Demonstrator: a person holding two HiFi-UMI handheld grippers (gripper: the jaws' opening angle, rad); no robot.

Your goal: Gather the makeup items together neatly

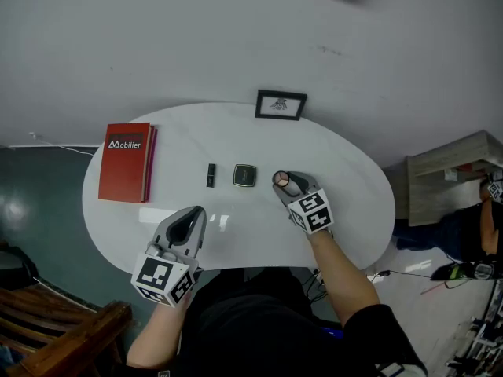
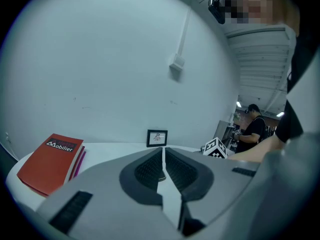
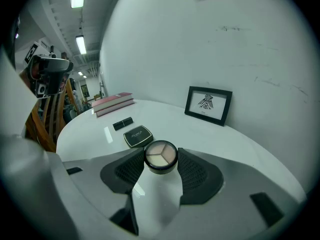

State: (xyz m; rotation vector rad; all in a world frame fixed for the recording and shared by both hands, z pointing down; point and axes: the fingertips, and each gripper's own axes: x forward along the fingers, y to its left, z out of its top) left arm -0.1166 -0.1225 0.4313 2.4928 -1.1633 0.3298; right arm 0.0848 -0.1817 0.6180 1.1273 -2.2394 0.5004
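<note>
Carrying a round eyeshadow pot (image 3: 160,155) between its pads, the right gripper (image 1: 289,185) is working the gathering step. Its jaws are standing wide yet pressing on the pot's two sides. The pot is sitting just at 3 o'clock of the square black compact (image 1: 244,175) on the white table (image 1: 236,234); whether it is touching the tabletop I cannot tell. A black lipstick (image 1: 211,174) is lying near the compact's 9 o'clock, so the three are forming a row.

The left gripper (image 1: 191,214) is hovering at 7 o'clock of that row, its jaws almost together and gripping nothing.

As I judge it, the next move is calling for a gentle set-down close beside the compact without nudging it, then a release.

The right gripper view is showing the pot's three pale shades and the pads on its rim, which the head view is reducing to a small disc. The head view alone is giving the whole row, with the red book (image 1: 126,162) at the table's 9 o'clock and the framed picture (image 1: 280,104) at 12 o'clock.
</note>
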